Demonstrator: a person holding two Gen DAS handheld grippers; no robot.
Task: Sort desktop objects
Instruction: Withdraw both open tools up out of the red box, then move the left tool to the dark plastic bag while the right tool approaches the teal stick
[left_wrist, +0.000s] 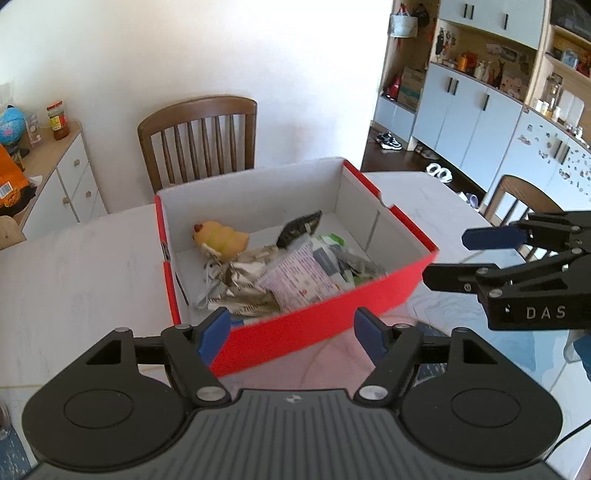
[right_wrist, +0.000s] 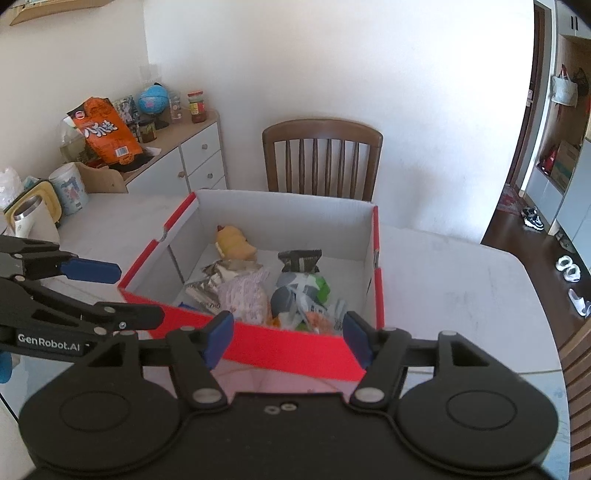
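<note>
A: Box (right_wrist: 258, 343) status? Red, near table's (right_wrist: 461, 295) front edge, holding yellow toy (right_wrist: 236, 242), snack packets (right_wrist: 243, 291).

B: Sorting prob. done; no loose bits visible. Left gripper (left_wrist: 291, 332) & right gripper (right_wrist: 288, 334): both spread wide, empty.

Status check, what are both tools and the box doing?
Left tool open, empty. Right tool open, empty. Red cardboard box holds yellow plush toy and packets. Nothing blocking.
</note>
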